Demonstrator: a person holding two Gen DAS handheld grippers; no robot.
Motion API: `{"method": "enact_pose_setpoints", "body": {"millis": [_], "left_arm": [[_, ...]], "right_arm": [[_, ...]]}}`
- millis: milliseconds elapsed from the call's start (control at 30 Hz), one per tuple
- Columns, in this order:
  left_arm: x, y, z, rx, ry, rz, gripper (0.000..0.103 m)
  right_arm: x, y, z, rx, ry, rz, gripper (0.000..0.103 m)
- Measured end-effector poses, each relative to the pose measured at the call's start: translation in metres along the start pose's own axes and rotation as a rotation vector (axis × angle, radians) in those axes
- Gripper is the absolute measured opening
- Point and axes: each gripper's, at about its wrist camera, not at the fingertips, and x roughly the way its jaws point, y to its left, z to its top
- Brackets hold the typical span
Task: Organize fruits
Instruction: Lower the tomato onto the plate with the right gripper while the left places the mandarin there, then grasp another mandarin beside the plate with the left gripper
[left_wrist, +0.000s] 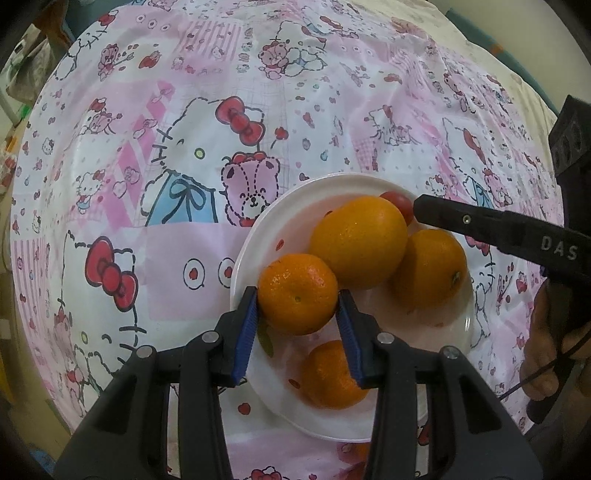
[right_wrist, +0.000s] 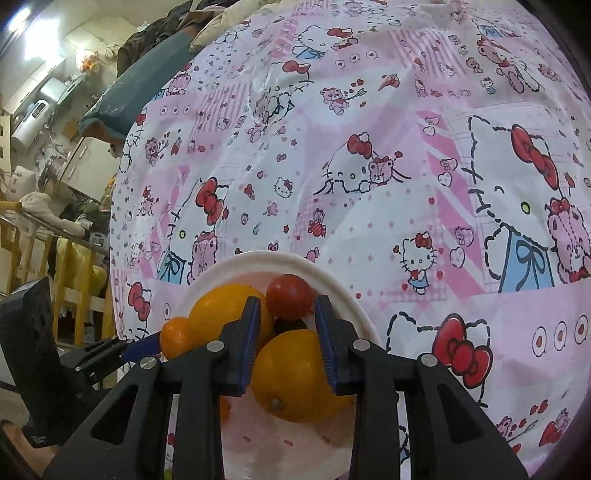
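Left wrist view shows our left gripper (left_wrist: 297, 308) clamping a mandarin (left_wrist: 297, 293) at the plate's (left_wrist: 258, 229) nine o'clock; our open right gripper (right_wrist: 287, 308) could nudge the tomato (right_wrist: 289, 296) off.

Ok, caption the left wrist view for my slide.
Left gripper shut on a tangerine over a white plate of oranges.

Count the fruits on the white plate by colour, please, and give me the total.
Orange fruits: 4: one between the jaws of the left gripper, a large one behind it, one to the right, one nearest the camera.
Red fruits: 1: the small round one at the far side of the plate, between the tips of the right gripper.
Total: 5
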Motion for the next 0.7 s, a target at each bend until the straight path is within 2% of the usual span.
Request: {"method": "enact_pose_setpoints", "body": {"millis": [33,100,233,300,333,367,433,700], "left_arm": [[0.000,0.000,0.000,0.001,0.003,0.001,0.039],[0.000,0.000,0.000,-0.003,0.011,-0.001,0.039],[0.001,-0.001,0.000,-0.005,0.027,-0.003,0.039],[0.001,-0.002,0.000,-0.001,0.030,-0.020,0.053],[-0.002,-0.003,0.000,0.003,0.020,-0.034,0.065],[-0.004,-0.005,-0.001,0.008,0.011,-0.034,0.071],[-0.009,-0.009,-0.003,0.029,-0.005,-0.005,0.077],[-0.035,-0.009,-0.010,0.042,-0.069,-0.006,0.077]], "right_arm": [[0.000,0.000,0.000,0.002,0.000,0.004,0.053],[-0.003,0.001,0.000,0.006,-0.006,0.011,0.063],[-0.008,0.004,0.000,0.004,-0.014,0.005,0.063],[-0.011,0.006,0.000,0.000,-0.019,0.004,0.064],[-0.013,0.007,0.000,-0.005,-0.024,0.001,0.065],[-0.016,0.009,-0.001,-0.010,-0.030,-0.002,0.065],[-0.021,0.011,-0.002,-0.009,-0.040,-0.005,0.066],[-0.059,0.027,-0.013,0.007,-0.081,-0.026,0.072]]}}
